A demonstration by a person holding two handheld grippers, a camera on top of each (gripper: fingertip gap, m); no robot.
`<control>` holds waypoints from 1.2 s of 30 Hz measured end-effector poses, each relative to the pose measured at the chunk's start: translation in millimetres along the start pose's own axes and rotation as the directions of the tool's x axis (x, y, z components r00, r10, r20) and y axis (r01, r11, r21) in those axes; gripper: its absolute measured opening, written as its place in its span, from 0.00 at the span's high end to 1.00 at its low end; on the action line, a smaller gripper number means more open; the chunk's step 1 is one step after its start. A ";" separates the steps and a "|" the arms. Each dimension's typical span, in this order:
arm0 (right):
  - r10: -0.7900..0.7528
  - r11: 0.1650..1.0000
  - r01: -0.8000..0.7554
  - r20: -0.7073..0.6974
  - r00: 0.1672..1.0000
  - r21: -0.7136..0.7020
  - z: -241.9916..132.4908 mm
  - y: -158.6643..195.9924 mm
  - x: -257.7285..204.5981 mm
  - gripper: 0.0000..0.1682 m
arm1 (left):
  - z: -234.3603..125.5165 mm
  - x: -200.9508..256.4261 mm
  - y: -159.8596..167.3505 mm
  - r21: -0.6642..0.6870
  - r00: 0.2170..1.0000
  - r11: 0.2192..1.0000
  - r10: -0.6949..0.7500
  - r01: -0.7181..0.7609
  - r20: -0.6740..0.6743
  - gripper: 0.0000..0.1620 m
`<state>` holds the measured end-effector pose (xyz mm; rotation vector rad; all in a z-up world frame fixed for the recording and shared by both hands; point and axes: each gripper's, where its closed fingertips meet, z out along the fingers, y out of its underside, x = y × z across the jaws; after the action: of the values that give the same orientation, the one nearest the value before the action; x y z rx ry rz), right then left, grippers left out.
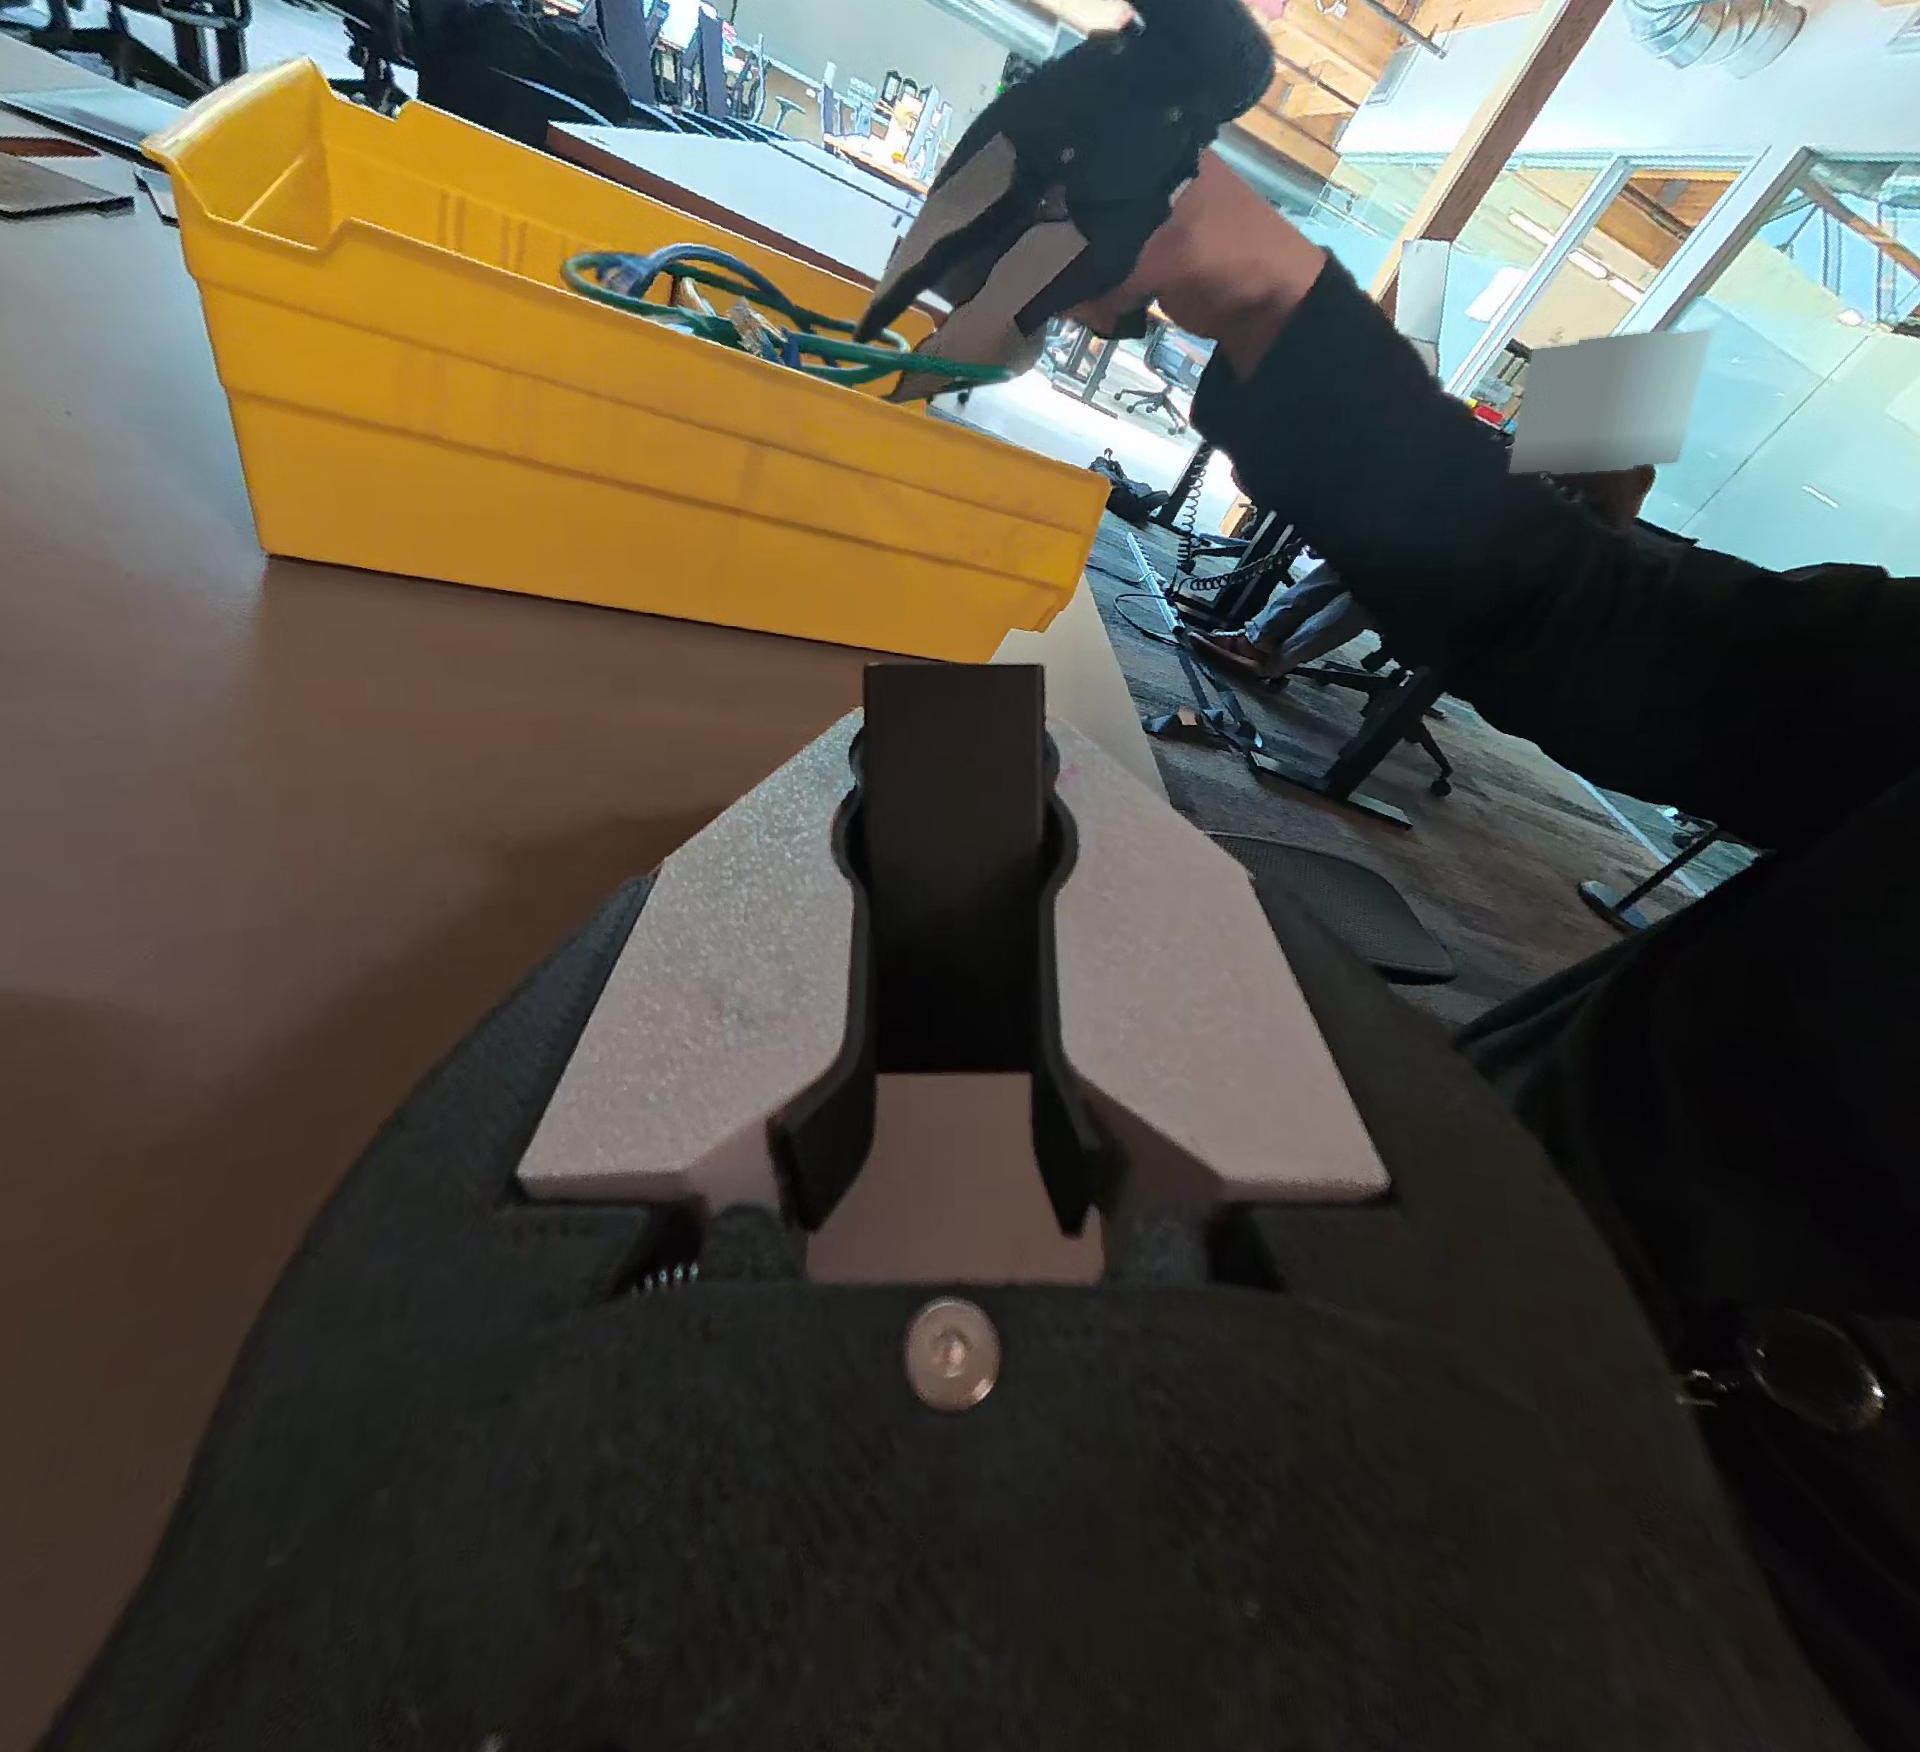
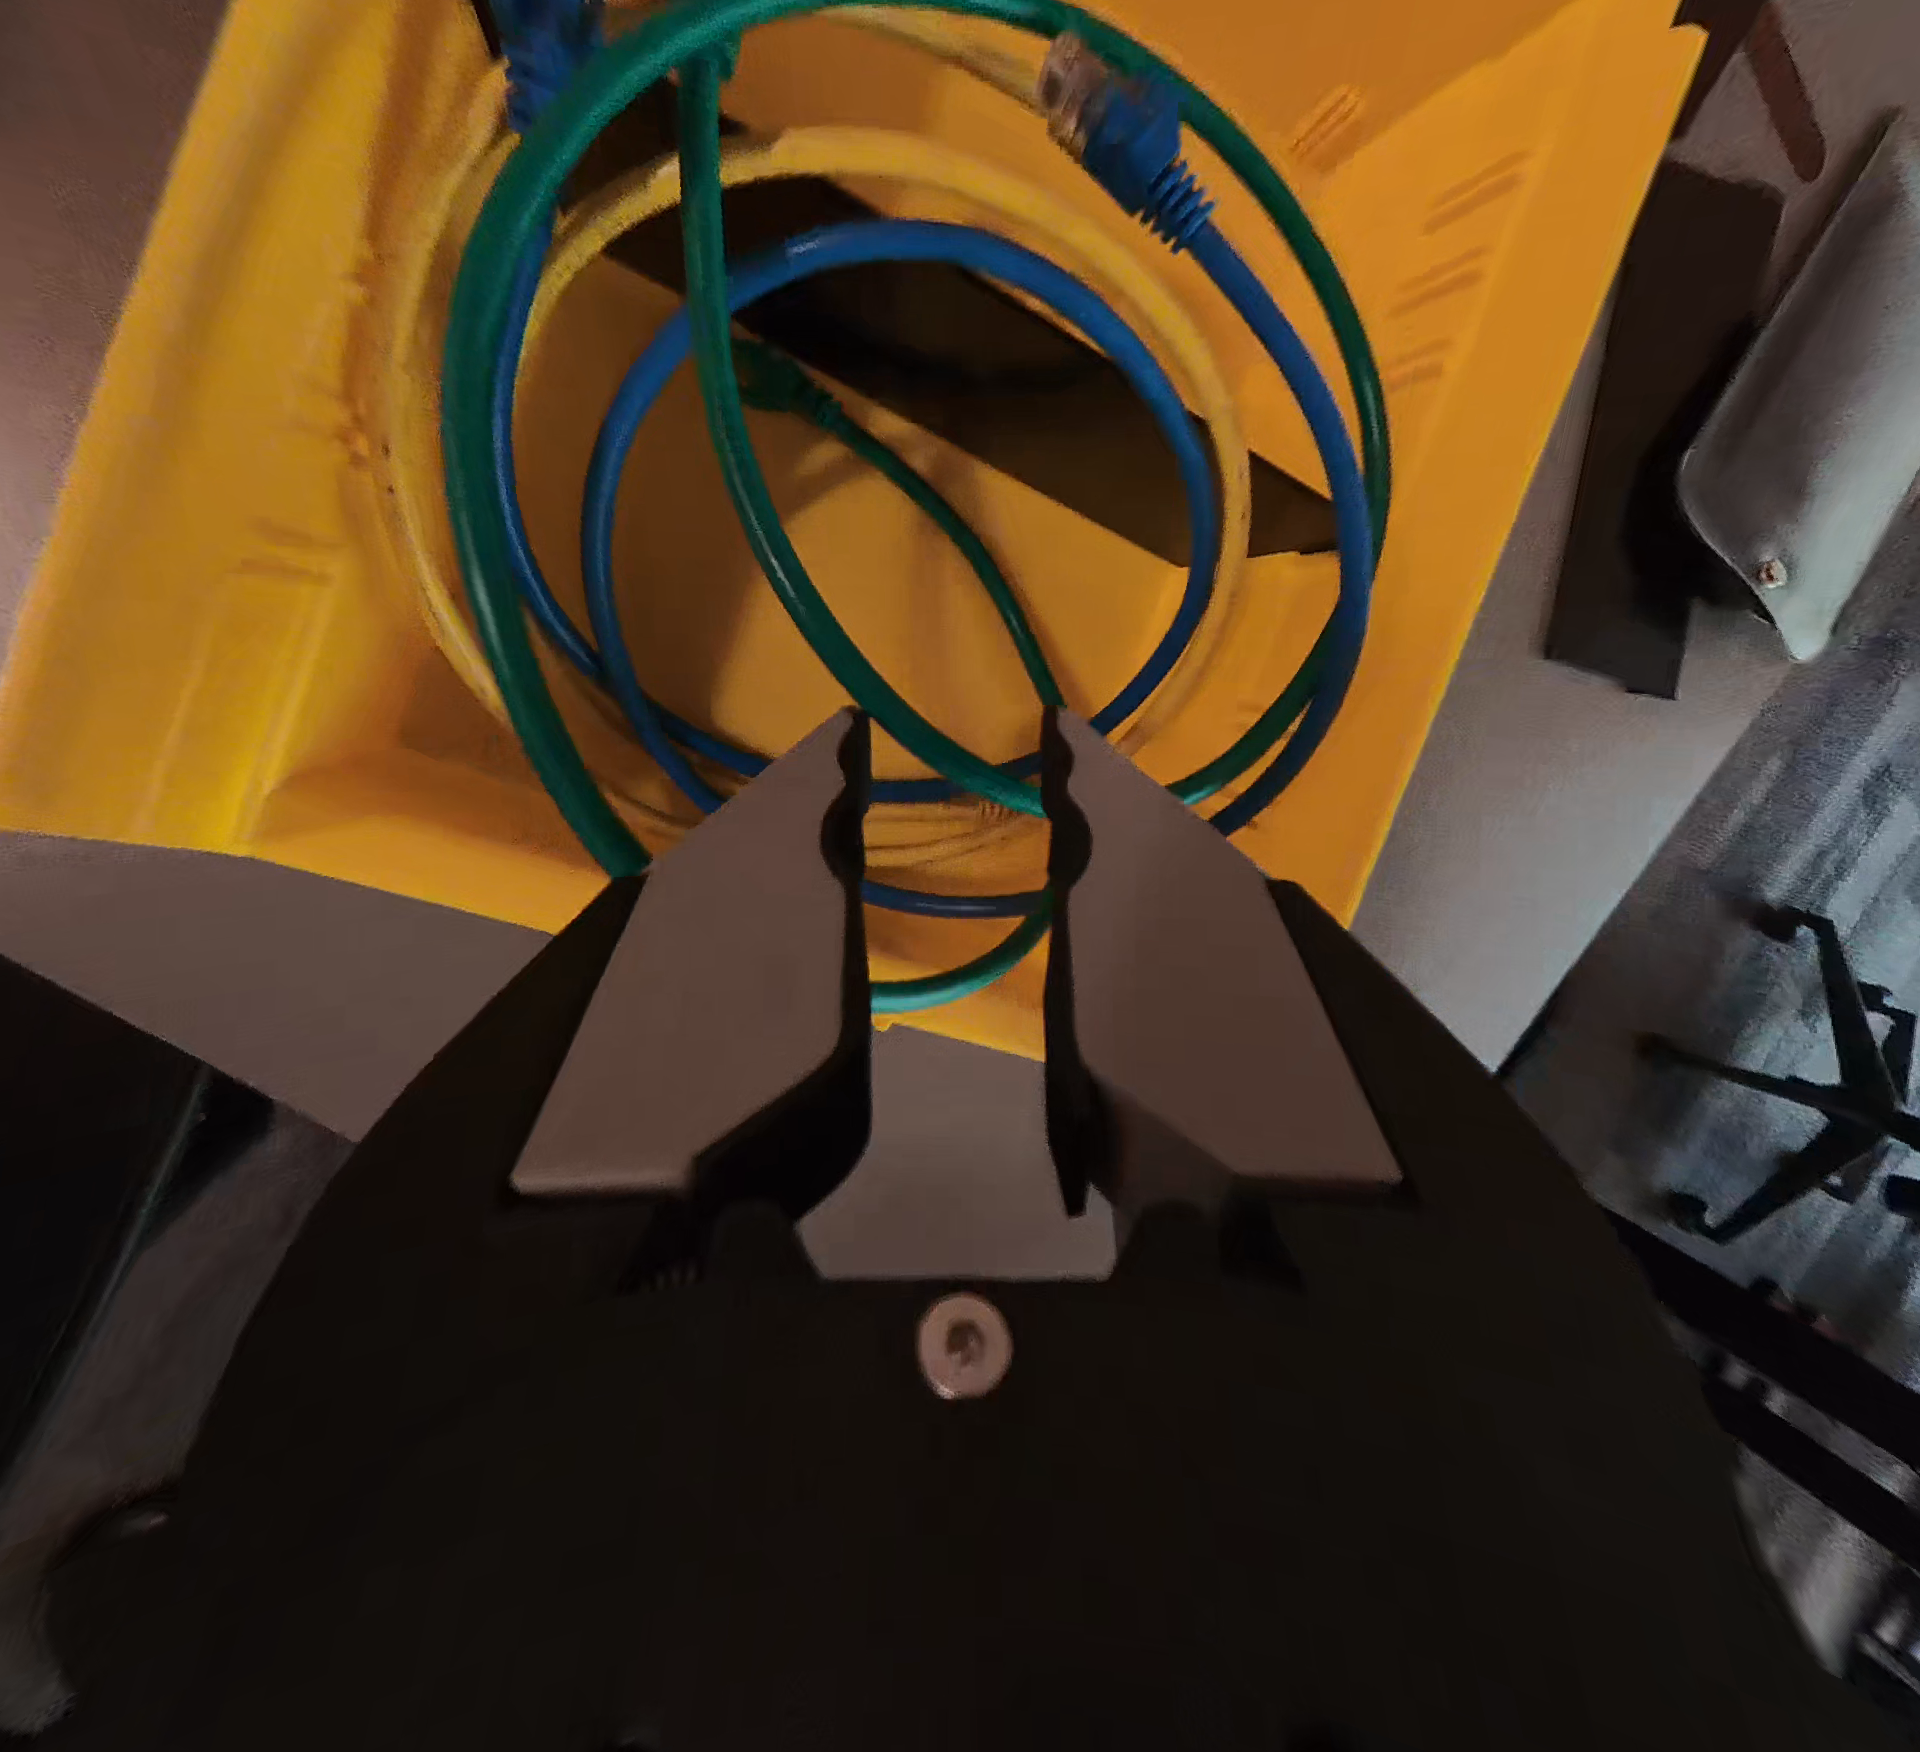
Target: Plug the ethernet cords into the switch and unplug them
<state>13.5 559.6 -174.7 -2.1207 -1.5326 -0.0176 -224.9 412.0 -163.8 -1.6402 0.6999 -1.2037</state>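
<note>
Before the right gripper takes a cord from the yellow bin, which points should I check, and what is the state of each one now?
1. Right gripper open: ok, a gap shows between its fingers.
2. Right gripper above the yellow bin: ok, its tips are at the near end over the coils.
3. One cord alone between the fingers: not ok; the green cord, blue cord and yellow cord overlap there.
4. A plug free to grasp: ok, a blue plug lies on top of the coil.
5. Left gripper free: not ok, it is shut on a black block.
6. Switch ready: cannot tell, no view clearly shows it.
</note>
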 end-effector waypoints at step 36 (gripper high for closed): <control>0.505 0.844 -0.476 -0.065 0.861 0.249 -1.0 5.1 46.3 0.43 | -2.8 3.5 -4.3 0.037 0.999 0.999 -0.014 0.015 -0.035 0.84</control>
<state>35.0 598.9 -161.8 -2.2136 -0.8338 0.1895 -226.7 409.7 -158.3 -1.5996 0.6839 -1.2509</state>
